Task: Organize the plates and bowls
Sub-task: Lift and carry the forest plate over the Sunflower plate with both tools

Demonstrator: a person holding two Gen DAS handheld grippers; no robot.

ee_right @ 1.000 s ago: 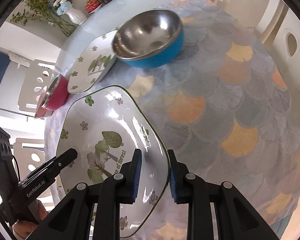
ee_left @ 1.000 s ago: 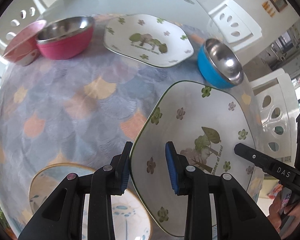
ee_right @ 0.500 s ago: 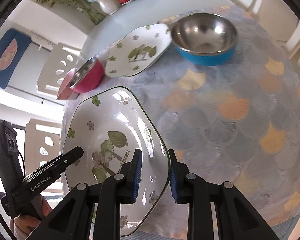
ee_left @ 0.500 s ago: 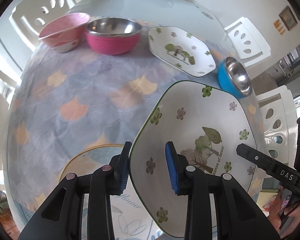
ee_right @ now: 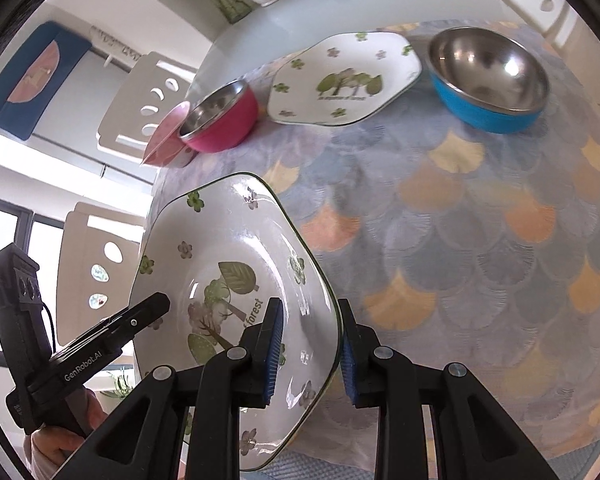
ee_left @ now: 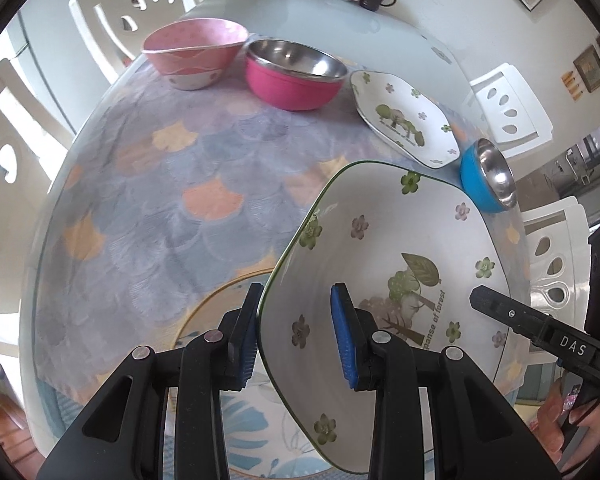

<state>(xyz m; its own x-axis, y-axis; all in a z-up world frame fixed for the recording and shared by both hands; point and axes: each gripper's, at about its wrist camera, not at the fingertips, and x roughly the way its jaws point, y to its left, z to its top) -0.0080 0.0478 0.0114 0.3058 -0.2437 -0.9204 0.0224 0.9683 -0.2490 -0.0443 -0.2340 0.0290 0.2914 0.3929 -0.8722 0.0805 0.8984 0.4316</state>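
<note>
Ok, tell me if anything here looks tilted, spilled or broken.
Nothing spilled or broken. The held floral plate is tilted, lifted off the table by both the left gripper and the right gripper, one on each rim. The pink ceramic bowl leans toward the pink steel bowl.

I read "DAS" in white on the right gripper (ee_left: 556,344), and "GenRobot.AI" on the left gripper (ee_right: 92,364). The held plate (ee_left: 400,248) carries green lettering beside its tree, readable only as "…panse of forest". The far plate (ee_right: 348,80) has similar print, too small to read.
</note>
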